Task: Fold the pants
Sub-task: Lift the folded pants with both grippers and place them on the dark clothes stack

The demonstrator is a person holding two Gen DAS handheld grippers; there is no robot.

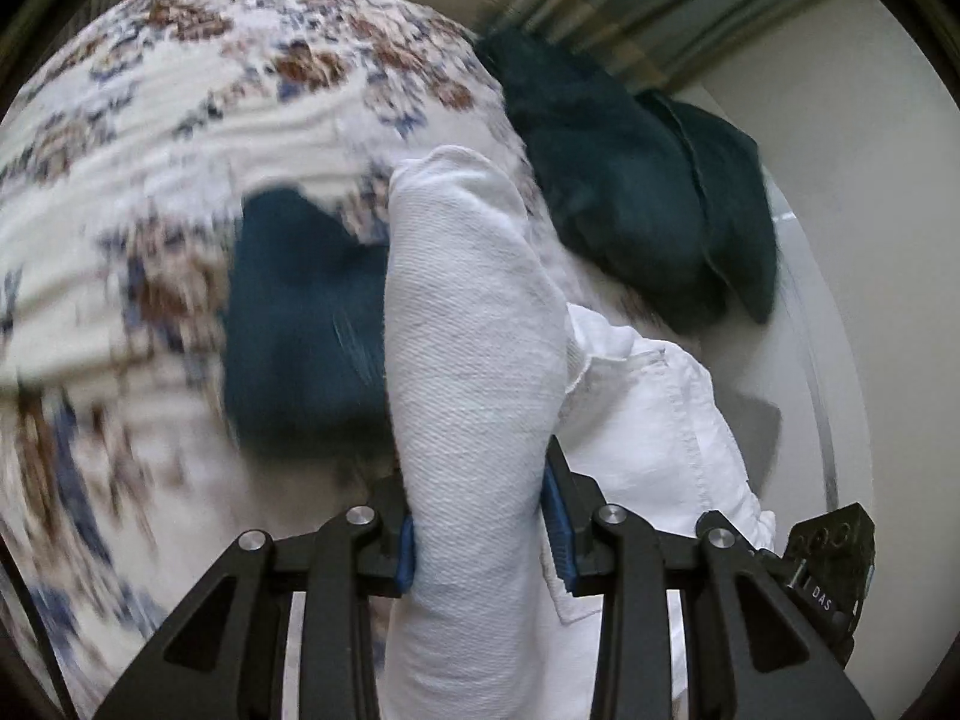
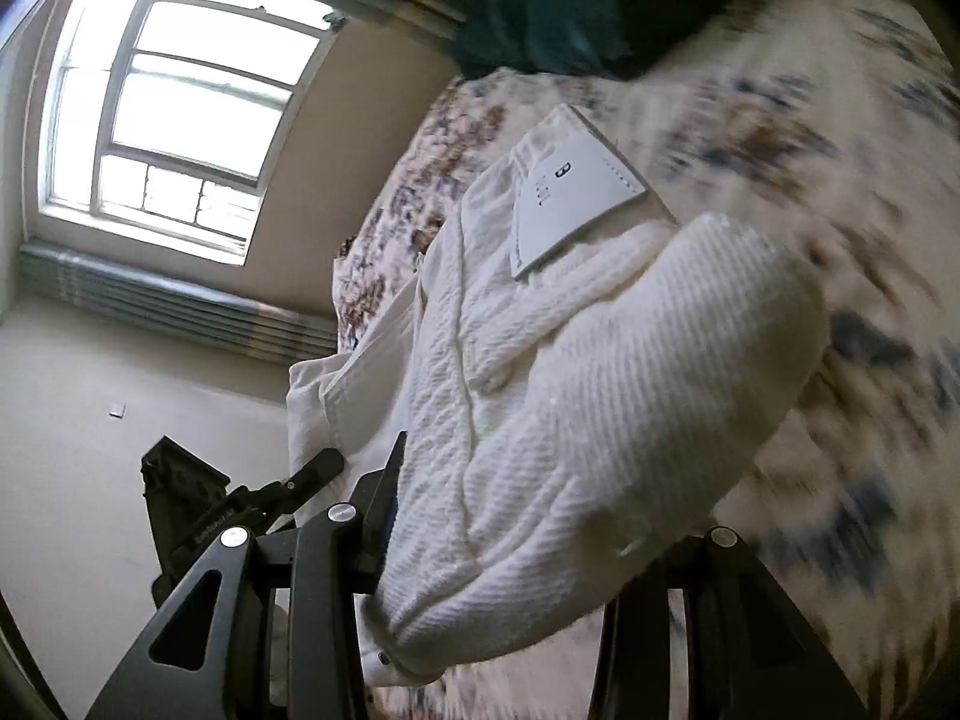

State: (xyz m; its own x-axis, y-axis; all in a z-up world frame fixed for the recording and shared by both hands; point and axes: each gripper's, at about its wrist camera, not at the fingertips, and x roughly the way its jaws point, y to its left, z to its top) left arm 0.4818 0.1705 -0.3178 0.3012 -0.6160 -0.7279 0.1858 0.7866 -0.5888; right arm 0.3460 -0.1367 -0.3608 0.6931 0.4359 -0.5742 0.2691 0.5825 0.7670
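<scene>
The white pants (image 1: 474,330) hang over the floral bedspread (image 1: 150,138). My left gripper (image 1: 480,540) is shut on a thick bunch of the white cloth, which fills the gap between its blue-padded fingers (image 1: 558,528). In the right wrist view my right gripper (image 2: 510,552) is shut on the same white pants (image 2: 600,390), lifted above the bedspread (image 2: 840,180). A paper tag (image 2: 570,204) is fixed at the pants' far end. The right gripper's right finger is hidden under the cloth. The other gripper (image 2: 198,504) shows at the lower left.
Dark teal pillows (image 1: 648,192) lie at the bed's edge, and a dark teal cloth (image 1: 300,312) lies on the bedspread beside the pants. A teal pillow (image 2: 600,0) tops the right view. A window (image 2: 180,102) and a radiator (image 2: 180,306) are on the wall.
</scene>
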